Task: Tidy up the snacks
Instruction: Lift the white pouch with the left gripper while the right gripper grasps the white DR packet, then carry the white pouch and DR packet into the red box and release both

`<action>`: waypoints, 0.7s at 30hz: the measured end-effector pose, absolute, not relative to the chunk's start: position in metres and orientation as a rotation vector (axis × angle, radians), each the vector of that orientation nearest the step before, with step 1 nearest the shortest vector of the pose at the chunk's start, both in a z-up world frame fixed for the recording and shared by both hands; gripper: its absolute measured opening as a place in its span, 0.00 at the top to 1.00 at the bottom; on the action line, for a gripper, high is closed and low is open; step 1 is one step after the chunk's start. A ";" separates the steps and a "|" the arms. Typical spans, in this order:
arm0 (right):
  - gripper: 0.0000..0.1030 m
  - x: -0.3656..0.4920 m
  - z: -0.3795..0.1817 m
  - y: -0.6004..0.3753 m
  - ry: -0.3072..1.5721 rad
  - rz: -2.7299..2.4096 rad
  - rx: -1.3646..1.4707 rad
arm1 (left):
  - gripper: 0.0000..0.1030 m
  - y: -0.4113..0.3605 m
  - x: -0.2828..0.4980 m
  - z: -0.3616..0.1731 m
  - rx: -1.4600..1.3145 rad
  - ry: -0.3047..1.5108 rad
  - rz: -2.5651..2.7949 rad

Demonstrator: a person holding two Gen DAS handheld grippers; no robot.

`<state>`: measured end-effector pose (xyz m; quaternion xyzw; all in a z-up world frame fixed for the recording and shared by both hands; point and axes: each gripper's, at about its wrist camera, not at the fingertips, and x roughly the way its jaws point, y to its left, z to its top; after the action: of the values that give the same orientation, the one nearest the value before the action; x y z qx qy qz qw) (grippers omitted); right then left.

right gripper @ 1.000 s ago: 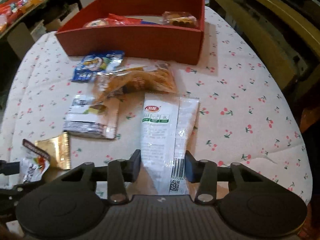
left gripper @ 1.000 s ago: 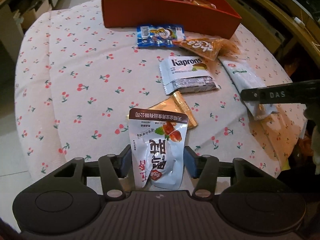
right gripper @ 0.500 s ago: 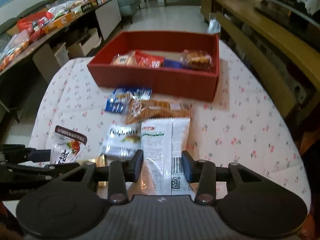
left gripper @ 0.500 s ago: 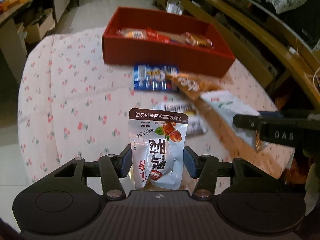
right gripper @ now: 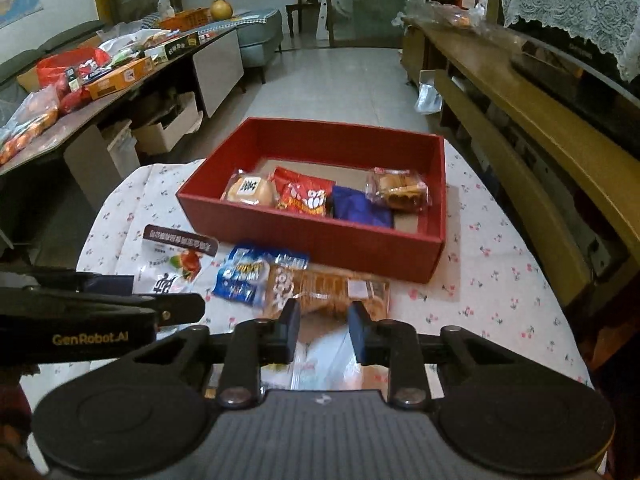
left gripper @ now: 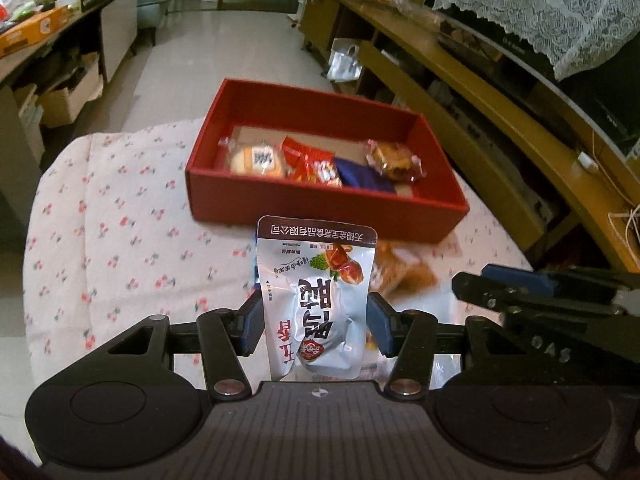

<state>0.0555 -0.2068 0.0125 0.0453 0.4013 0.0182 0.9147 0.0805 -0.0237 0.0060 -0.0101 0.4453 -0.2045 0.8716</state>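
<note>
My left tongs were clamped on the date pouch, a silver-white packet with a brown top band, red fruit and upside-down red and dark lettering, held upright above the cloth. Ahead of it sat the red box with four snacks inside. My right tongs gripped a white packet, blurred and mostly hidden below the fingers. Just ahead of them lay an orange cracker pack and, to its left, a blue packet.
</note>
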 end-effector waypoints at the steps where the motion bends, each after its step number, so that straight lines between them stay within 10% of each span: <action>1: 0.60 0.059 0.012 -0.206 0.832 0.040 0.088 | 0.41 -0.025 0.083 0.006 -0.023 0.929 -0.430; 6: 0.59 0.064 -0.003 -0.221 0.922 0.059 0.143 | 0.41 -0.022 0.090 0.001 -0.036 0.953 -0.429; 10: 0.34 0.040 -0.023 -0.238 1.018 0.007 0.181 | 0.41 -0.019 0.085 -0.010 -0.020 0.997 -0.438; 17: 0.18 0.029 -0.060 -0.218 1.136 -0.035 0.174 | 0.41 -0.022 0.073 -0.017 -0.017 1.029 -0.463; 21: 0.22 0.034 -0.078 -0.202 1.172 -0.035 0.101 | 0.40 -0.019 0.072 -0.019 -0.021 1.033 -0.464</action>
<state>0.0340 -0.2025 -0.0778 0.0475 0.5527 -0.0163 0.8319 0.0716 -0.0188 -0.0185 -0.0098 0.4891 -0.2200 0.8440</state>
